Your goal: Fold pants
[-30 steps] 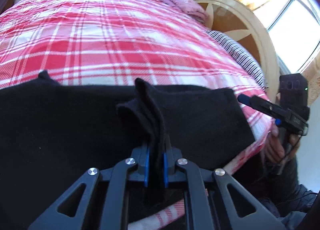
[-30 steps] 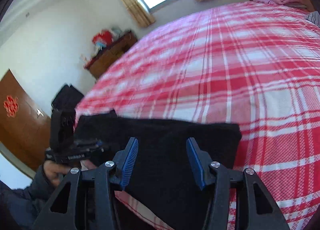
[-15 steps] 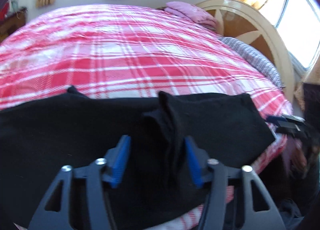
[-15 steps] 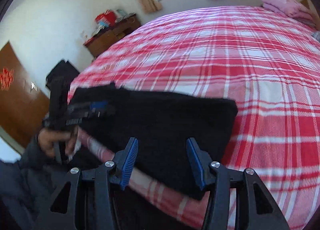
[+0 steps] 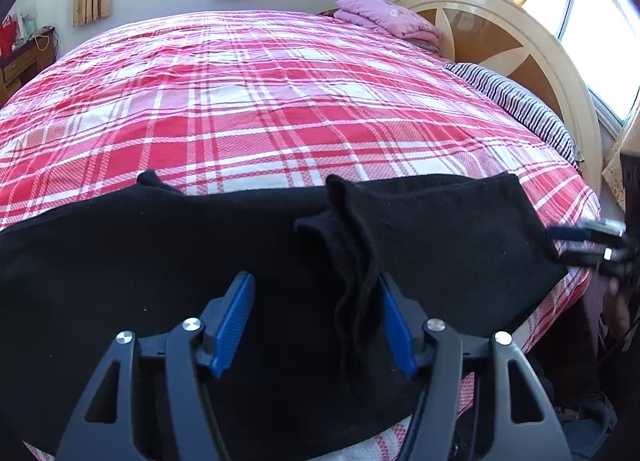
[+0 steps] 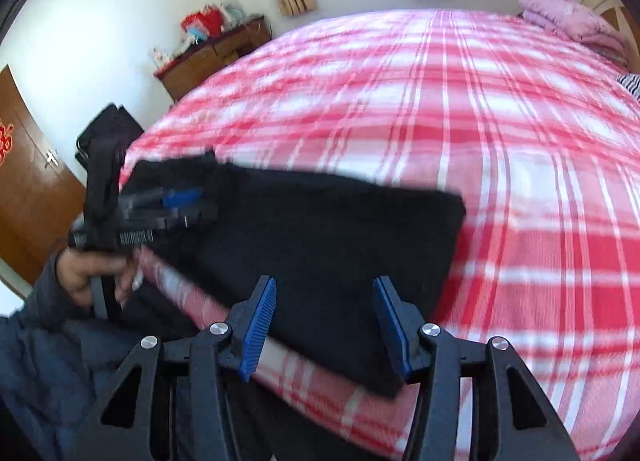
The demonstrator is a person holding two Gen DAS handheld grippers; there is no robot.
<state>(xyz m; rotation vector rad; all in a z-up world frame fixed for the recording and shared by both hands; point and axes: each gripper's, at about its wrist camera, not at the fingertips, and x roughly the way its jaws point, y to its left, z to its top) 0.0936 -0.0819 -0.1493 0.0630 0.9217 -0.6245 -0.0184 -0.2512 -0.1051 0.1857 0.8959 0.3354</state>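
The black pants (image 5: 160, 261) lie folded along the near edge of the red plaid bed (image 5: 260, 101). A pinched ridge of black cloth (image 5: 352, 245) stands up against my left gripper's right pad. My left gripper (image 5: 316, 321) is open over the pants, holding nothing. My right gripper (image 6: 324, 325) is open and empty above the pants' right end (image 6: 340, 241). The left gripper also shows in the right wrist view (image 6: 160, 209), and the right gripper shows blurred in the left wrist view (image 5: 588, 241).
A pink folded blanket (image 5: 388, 21) and a striped pillow (image 5: 516, 105) lie by the wooden headboard (image 5: 520, 53). A wooden dresser (image 6: 212, 57) stands by the far wall. A brown door (image 6: 24, 189) is at left.
My left gripper opened and let go of the pinched cloth, which stays standing as a ridge. Both grippers drew back and rose a little. The right gripper stayed open.
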